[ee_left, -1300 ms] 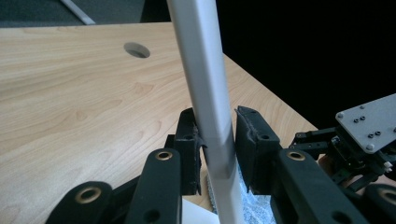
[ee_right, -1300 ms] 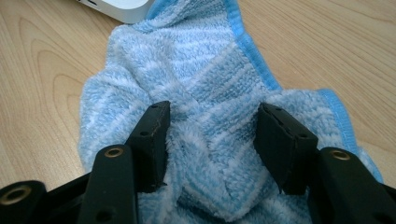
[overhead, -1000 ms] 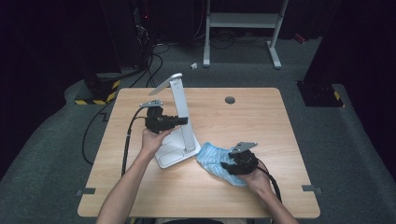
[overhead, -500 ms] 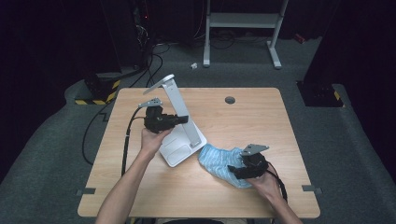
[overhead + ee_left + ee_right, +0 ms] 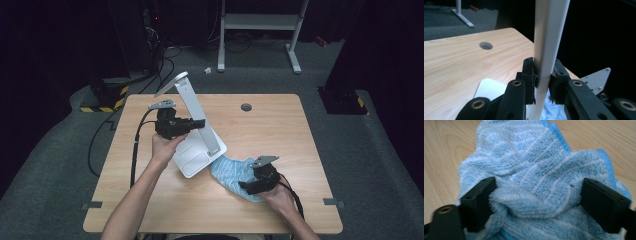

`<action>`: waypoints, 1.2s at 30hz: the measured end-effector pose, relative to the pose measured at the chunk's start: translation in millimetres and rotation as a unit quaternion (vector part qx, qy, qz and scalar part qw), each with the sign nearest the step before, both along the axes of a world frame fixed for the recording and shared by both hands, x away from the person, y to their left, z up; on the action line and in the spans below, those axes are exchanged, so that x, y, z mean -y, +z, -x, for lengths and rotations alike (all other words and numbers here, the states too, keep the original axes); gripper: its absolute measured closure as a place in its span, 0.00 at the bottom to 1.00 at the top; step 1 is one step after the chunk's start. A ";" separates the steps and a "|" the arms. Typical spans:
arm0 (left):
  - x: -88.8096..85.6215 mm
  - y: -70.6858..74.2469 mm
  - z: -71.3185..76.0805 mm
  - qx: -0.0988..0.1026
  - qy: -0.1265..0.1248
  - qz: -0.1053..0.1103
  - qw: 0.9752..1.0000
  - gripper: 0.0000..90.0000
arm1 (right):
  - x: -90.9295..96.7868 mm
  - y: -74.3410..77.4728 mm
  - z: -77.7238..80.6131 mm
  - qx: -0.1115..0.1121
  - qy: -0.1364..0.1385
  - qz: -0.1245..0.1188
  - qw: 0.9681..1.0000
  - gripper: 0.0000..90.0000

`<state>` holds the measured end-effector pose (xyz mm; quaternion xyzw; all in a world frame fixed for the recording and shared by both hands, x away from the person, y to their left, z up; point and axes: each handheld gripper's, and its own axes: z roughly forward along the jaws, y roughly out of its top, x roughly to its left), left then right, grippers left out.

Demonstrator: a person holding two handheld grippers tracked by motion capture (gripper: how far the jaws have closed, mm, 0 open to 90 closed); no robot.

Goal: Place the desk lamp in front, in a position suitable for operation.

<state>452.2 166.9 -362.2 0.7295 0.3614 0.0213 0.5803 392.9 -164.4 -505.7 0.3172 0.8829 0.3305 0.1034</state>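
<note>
A white desk lamp (image 5: 196, 111) stands on the wooden table (image 5: 270, 125), its flat base (image 5: 194, 161) near the middle. My left gripper (image 5: 201, 123) is shut on the lamp's upright post (image 5: 549, 37), with the pads pressed on both sides of it (image 5: 544, 80). A crumpled blue striped cloth (image 5: 229, 173) lies to the right of the base. My right gripper (image 5: 246, 187) rests at the cloth's near edge. Its jaws have just been opening and now stand wide, with a fold of the cloth (image 5: 536, 165) loose between them (image 5: 536, 197).
A round cable hole (image 5: 246, 107) sits at the table's far edge. Black cables trail off the left side to the floor. A white metal stand (image 5: 260, 30) stands beyond the table. The right half of the tabletop is bare wood.
My left gripper has risen a little with the lamp post, and the lamp has shifted slightly right. My right gripper's jaws have spread apart over the cloth.
</note>
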 end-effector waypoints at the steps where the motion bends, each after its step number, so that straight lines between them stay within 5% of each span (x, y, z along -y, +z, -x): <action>1: 3.9 0.5 0.7 -0.004 -0.004 0.004 1.000 0.85 | -1.8 -0.5 -0.1 0.003 0.003 -0.005 1.000 0.26; 6: 22.1 -2.2 2.4 -0.013 -0.020 0.008 1.000 0.85 | -19.8 -2.2 -4.2 0.015 -0.002 -0.022 1.000 0.36; 10: 31.6 -4.9 1.1 -0.018 -0.025 0.006 1.000 0.85 | -28.9 3.7 -2.3 0.037 -0.001 -0.028 0.999 0.27; 14: 32.3 -3.0 1.0 -0.017 -0.021 0.005 1.000 0.85 | -18.4 16.8 9.6 0.051 0.009 -0.025 0.998 0.20; 18: 31.8 2.4 1.3 -0.013 -0.017 0.003 1.000 0.85 | -10.5 15.8 10.5 0.032 0.013 -0.020 0.999 0.13; 23: 29.1 7.9 2.1 -0.013 -0.012 0.003 1.000 0.85 | -28.0 -2.2 -0.7 0.003 0.028 0.000 1.000 0.08; 27: 24.0 10.7 2.2 -0.015 -0.006 0.003 1.000 0.85 | -36.6 -9.6 -3.7 0.010 0.029 0.006 1.000 0.08; 29: 23.5 12.6 1.6 -0.016 -0.003 0.004 1.000 0.85 | -37.0 -9.4 -3.2 0.006 0.036 0.009 0.999 0.18; 32: 24.9 15.7 1.0 -0.016 -0.002 0.007 1.000 0.85 | -36.7 -4.3 -0.6 0.006 0.056 -0.002 0.998 0.59; 36: 27.7 21.9 1.1 -0.019 -0.003 0.009 1.000 0.85 | -35.7 -1.2 3.1 0.034 0.048 -0.020 0.998 0.76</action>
